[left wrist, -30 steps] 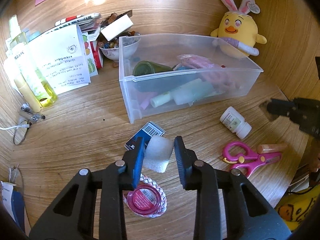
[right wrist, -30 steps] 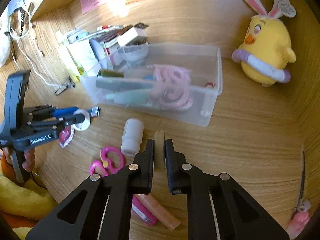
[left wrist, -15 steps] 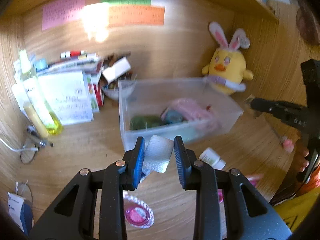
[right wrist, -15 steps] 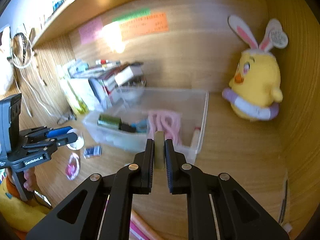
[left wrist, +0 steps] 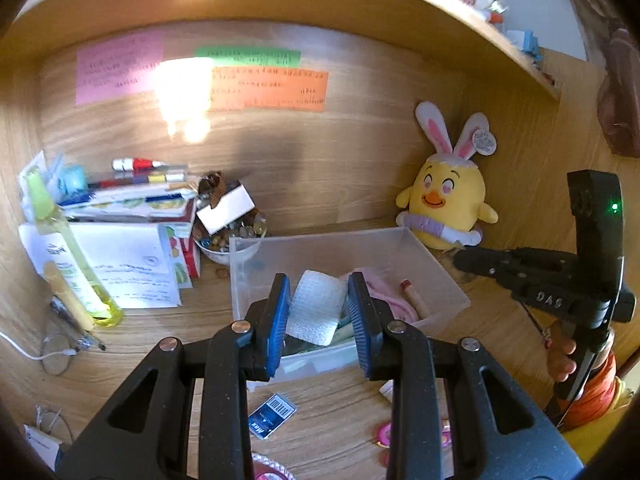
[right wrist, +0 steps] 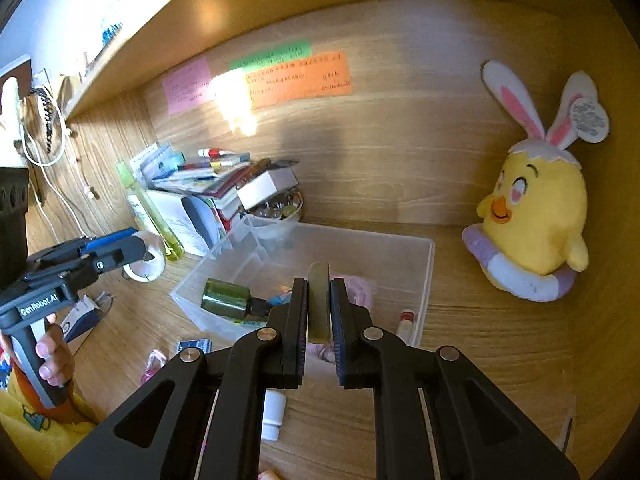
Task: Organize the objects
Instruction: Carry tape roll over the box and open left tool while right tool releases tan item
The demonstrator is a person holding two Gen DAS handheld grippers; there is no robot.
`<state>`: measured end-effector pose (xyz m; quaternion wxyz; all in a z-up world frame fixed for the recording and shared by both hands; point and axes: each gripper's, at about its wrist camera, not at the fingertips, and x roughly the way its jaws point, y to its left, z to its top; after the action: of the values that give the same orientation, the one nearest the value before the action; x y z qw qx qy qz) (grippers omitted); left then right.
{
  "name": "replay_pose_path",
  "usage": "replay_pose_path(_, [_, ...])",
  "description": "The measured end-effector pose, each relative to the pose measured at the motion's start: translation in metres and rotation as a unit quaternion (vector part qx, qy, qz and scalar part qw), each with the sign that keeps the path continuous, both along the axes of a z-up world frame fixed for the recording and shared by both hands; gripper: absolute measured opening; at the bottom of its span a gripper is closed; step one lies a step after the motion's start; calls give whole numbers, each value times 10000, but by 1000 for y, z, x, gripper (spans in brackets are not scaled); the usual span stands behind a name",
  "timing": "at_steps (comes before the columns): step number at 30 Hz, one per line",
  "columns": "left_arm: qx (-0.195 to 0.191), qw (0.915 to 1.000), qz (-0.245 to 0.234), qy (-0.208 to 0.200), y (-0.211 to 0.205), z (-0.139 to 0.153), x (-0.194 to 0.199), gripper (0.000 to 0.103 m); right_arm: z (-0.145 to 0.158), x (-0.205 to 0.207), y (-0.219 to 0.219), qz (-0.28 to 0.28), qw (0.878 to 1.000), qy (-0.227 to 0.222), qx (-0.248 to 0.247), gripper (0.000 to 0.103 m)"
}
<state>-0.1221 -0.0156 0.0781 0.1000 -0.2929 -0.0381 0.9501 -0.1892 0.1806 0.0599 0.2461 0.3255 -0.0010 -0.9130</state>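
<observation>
My left gripper [left wrist: 318, 314] is shut on a white tape roll [left wrist: 316, 307] and holds it in the air over the near edge of the clear plastic bin [left wrist: 444, 276]. From the right wrist view the left gripper [right wrist: 136, 250] with the tape roll [right wrist: 150, 266] hangs left of the bin [right wrist: 426, 280]. My right gripper [right wrist: 319, 308] is shut on a flat olive-green bar [right wrist: 319, 304], held edge-on above the bin. The bin holds a dark green bottle [right wrist: 224, 298], a pink cord [right wrist: 360, 288] and a lip balm [right wrist: 406, 320].
A yellow chick plush [right wrist: 532, 216] sits at the back right. A stack of papers and books [left wrist: 128, 216], a yellow-green spray bottle [left wrist: 68, 256] and a bowl of small items [left wrist: 228, 232] stand at the back left. A blue barcode card [left wrist: 272, 412] and a white bottle [right wrist: 274, 416] lie in front of the bin.
Both grippers have risen from the desk with their objects and moved towards the bin. The views now look higher at the back wall.
</observation>
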Motion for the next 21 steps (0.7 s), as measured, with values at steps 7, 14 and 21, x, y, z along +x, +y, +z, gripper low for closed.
replay_pose_path(7, [83,9980,-180,-603,3,-32,-33,30,-32,-25,-11,-8,9989,-373,288,10])
replay_pose_path(14, [-10,9945,-234,-1018,8,-58,-58,30,-53,-42,-18,-7,9972,-628,400,10])
replay_pose_path(21, [-25,9928,-279,-1168,11,-69,-65,30,-65,-47,-30,84,9958,-710,572,10])
